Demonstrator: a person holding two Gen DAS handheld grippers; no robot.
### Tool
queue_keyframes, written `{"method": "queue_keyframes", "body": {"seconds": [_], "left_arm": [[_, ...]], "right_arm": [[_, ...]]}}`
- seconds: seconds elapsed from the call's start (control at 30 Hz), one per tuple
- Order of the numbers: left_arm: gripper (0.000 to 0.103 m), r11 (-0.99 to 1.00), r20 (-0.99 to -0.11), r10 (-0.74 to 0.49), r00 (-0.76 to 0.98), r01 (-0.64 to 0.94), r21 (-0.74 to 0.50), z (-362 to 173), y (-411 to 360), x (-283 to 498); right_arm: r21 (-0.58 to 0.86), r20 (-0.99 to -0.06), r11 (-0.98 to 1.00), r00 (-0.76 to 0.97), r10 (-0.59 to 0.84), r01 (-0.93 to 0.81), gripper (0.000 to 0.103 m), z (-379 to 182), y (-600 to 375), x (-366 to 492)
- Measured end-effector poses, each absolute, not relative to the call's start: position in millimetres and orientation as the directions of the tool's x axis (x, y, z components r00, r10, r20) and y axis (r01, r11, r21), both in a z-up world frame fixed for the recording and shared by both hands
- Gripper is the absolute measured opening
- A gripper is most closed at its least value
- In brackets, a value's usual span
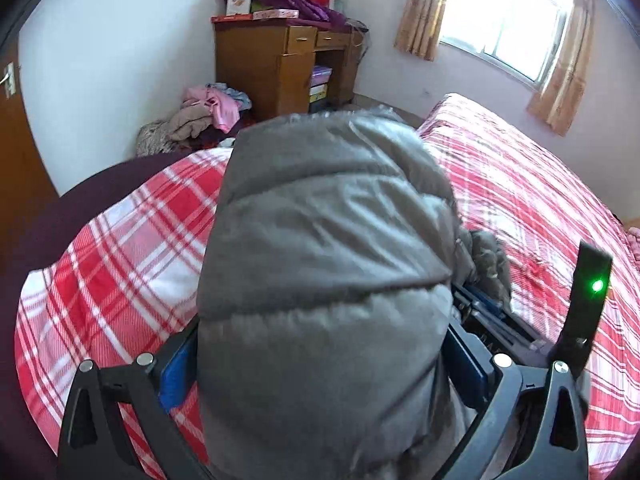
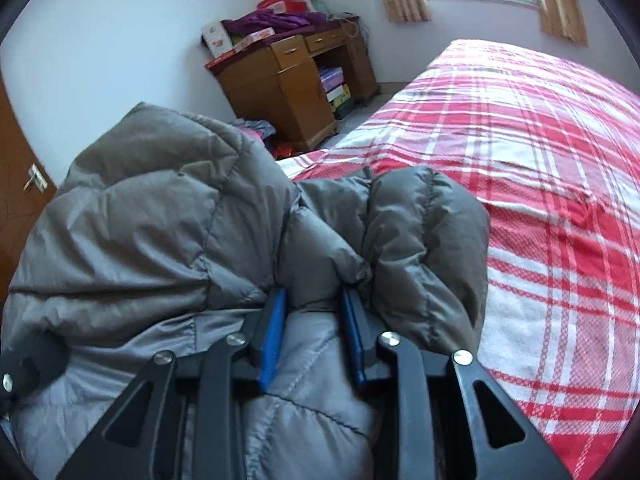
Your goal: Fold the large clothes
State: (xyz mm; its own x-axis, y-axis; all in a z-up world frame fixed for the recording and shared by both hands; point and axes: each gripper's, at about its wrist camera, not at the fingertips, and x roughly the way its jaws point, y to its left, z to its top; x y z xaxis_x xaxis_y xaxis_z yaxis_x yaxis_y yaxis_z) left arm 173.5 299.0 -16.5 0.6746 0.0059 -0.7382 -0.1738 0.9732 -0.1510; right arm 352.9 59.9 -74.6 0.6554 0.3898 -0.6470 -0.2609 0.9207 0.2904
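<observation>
Grey puffy jacket [image 1: 328,264] bulges between the left gripper [image 1: 324,364] fingers, clamped; the right gripper [image 2: 314,336] pinches another bunch. Both hold it above the plaid bed [image 2: 540,184] ahead. Folding looks barely underway, with no neat fold visible.

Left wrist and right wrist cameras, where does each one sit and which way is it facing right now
Left wrist: on the left gripper, looking along its fingers over the grey puffer jacket clamped between them, toward the wooden desk and window.
Right wrist: on the right gripper, pads pinching a jacket fold, facing the desk.
Shared: jacket, desk, red plaid bed.
</observation>
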Motion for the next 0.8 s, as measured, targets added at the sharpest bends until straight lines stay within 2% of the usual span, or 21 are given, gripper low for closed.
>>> {"method": "queue_keyframes", "body": {"seconds": [0.17,0.27,0.37,0.47,0.57,0.63,0.8], "left_arm": [[0.102,0.977,-0.717,0.002,0.697,-0.153,-0.146,-3,297,162],[0.102,0.969,-0.705,-0.11,0.701,-0.082,-0.233,9,303,147],[0.102,0.95,-0.645,-0.152,0.749,-0.068,-0.304,27,313,140],[0.102,0.95,-0.622,-0.043,0.782,-0.16,-0.267,38,320,160],[0.102,0.96,-0.686,0.055,0.726,-0.227,-0.163,15,316,200],[0.102,0.963,-0.758,0.05,0.65,-0.233,-0.136,-17,311,222],[0.102,0.955,-0.771,0.068,0.634,-0.265,-0.134,-45,316,228]], "right_arm": [[0.323,-0.638,0.914,0.656,0.403,-0.246,0.028,-75,55,352],[0.324,-0.636,0.913,0.658,0.404,-0.247,0.028,-74,55,352],[0.321,-0.636,0.914,0.659,0.401,-0.247,0.028,-75,55,352],[0.322,-0.632,0.914,0.662,0.402,-0.247,0.028,-74,53,352],[0.315,-0.629,0.918,0.672,0.392,-0.241,0.027,-73,53,349],[0.308,-0.631,0.922,0.675,0.383,-0.235,0.027,-72,54,347],[0.33,-0.624,0.916,0.675,0.394,-0.229,0.028,-73,50,345]]}}
